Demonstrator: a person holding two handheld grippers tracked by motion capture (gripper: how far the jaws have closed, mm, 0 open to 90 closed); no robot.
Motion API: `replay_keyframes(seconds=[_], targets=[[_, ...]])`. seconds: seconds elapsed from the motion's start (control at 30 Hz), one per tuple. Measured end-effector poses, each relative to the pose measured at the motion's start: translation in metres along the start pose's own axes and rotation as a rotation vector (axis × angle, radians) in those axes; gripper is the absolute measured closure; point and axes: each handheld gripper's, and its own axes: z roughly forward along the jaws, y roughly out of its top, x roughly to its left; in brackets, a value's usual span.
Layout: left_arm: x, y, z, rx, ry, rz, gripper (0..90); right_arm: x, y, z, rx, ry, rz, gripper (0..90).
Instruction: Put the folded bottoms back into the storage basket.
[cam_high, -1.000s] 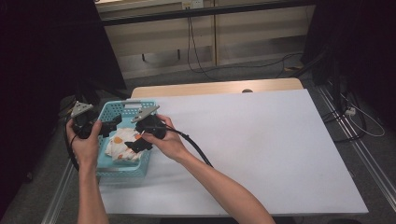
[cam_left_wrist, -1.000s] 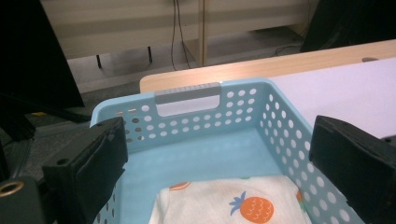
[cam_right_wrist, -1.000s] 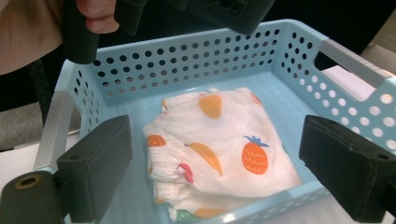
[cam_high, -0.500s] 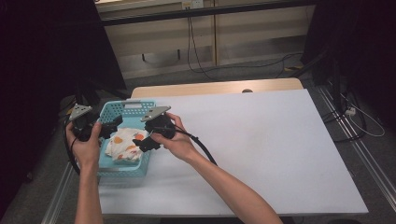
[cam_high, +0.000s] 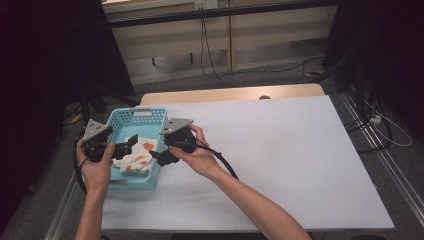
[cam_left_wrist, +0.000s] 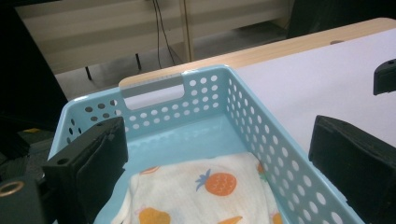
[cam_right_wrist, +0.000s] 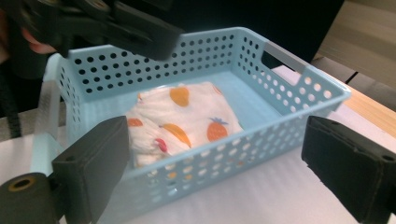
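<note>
A light blue perforated basket (cam_high: 138, 113) stands at the table's left edge. Inside it lies a folded white cloth (cam_high: 136, 157) printed with orange fruit. My left gripper (cam_high: 126, 147) hovers over the basket's left part, open, with the cloth (cam_left_wrist: 201, 191) below its jaws and nothing between them (cam_left_wrist: 219, 140). My right gripper (cam_high: 157, 156) is at the basket's right wall, open and holding nothing. Its view looks across that wall (cam_right_wrist: 224, 154) at the cloth (cam_right_wrist: 182, 116), with the jaws (cam_right_wrist: 219, 158) spread wide. The left gripper (cam_right_wrist: 116, 23) crosses the top of that view.
The white table top (cam_high: 280, 150) stretches to the right of the basket. A wooden strip (cam_high: 230, 94) runs along its far edge. Cables lie on the floor (cam_high: 220, 75) beyond, and dark stands flank the table.
My right gripper has drawn back to the right, from over the cloth to the basket's right wall. The left gripper shifted slightly. The cloth stays in the basket.
</note>
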Motion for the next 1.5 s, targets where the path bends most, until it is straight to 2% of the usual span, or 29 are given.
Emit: replay_keyframes(seconds=[0.07, 0.27, 0.33, 0.37, 0.5, 0.57, 0.6, 0.63, 0.87, 1.0, 1.1, 1.27, 1.4, 1.47, 1.5], targets=[[-0.002, -0.003, -0.004, -0.005, 0.005, -0.009, 4.7, -0.003, -0.005, -0.002, 0.008, -0.006, 0.003, 7.7], [-0.010, -0.011, -0.012, -0.004, 0.017, 0.021, 4.8, -0.009, -0.017, -0.012, 0.001, -0.021, 0.033, 7.6], [-0.014, -0.014, -0.015, -0.009, 0.008, 0.023, 4.7, -0.010, -0.021, -0.016, -0.001, -0.028, 0.041, 7.6], [-0.015, -0.016, -0.017, 0.000, 0.009, 0.037, 4.8, -0.010, -0.023, -0.019, -0.005, -0.031, 0.042, 7.5], [-0.022, -0.021, -0.022, -0.005, 0.013, 0.049, 4.8, -0.013, -0.030, -0.029, -0.007, -0.048, 0.049, 6.8], [-0.023, -0.023, -0.024, 0.002, 0.035, 0.062, 5.0, -0.013, -0.034, -0.033, -0.007, -0.053, 0.051, 6.7], [-0.023, -0.025, -0.025, -0.002, 0.040, 0.056, 5.2, -0.014, -0.036, -0.035, -0.006, -0.055, 0.048, 6.7], [-0.024, -0.027, -0.026, -0.010, 0.038, 0.047, 5.2, -0.014, -0.039, -0.037, -0.005, -0.056, 0.047, 6.4], [-0.035, -0.035, -0.036, -0.022, 0.018, 0.053, 5.2, -0.017, -0.053, -0.052, -0.012, -0.079, 0.060, 6.3], [-0.043, -0.036, -0.038, -0.037, -0.003, 0.030, 5.2, -0.019, -0.056, -0.061, -0.017, -0.096, 0.059, 6.3], [-0.048, -0.037, -0.040, -0.026, -0.010, 0.044, 5.2, -0.021, -0.061, -0.067, -0.017, -0.101, 0.067, 6.3], [-0.054, -0.046, -0.043, -0.014, 0.006, 0.070, 5.1, -0.024, -0.071, -0.079, -0.013, -0.115, 0.075, 6.3], [-0.057, -0.053, -0.044, -0.028, -0.009, 0.026, 5.1, -0.026, -0.078, -0.089, -0.014, -0.131, 0.083, 6.3], [-0.061, -0.053, -0.042, -0.026, -0.007, 0.039, 4.7, -0.028, -0.082, -0.093, -0.009, -0.138, 0.087, 6.3], [-0.063, -0.053, -0.041, -0.023, -0.020, 0.040, 4.4, -0.029, -0.084, -0.095, -0.006, -0.142, 0.088, 6.3]])
